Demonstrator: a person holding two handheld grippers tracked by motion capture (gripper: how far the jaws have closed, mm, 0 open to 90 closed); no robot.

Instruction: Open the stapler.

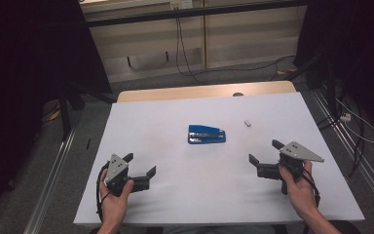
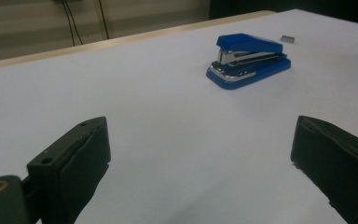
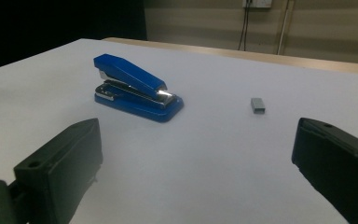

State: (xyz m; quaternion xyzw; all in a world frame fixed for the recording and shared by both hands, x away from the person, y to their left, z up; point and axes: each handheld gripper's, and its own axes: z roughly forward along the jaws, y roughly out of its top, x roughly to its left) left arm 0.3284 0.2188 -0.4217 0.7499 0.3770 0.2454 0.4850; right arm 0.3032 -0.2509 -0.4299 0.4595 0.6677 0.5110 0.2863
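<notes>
Blue stapler (image 1: 206,134) sits flat near centre of the white tabletop (image 1: 165,195), untouched. Small grey staple block (image 1: 247,123) lies at its 2 o'clock, apart from it. Left gripper (image 1: 140,165) at the stapler's 8 o'clock, jaws spread wide, empty. Right gripper (image 1: 265,152) at its 4 o'clock, jaws also wide apart, holding nothing. Both well clear of the stapler.

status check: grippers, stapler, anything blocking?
Left gripper and right gripper both open, empty, apart from the stapler. Stapler mid-table, untouched. Staple strip lies off to its right, nothing in between.
</notes>
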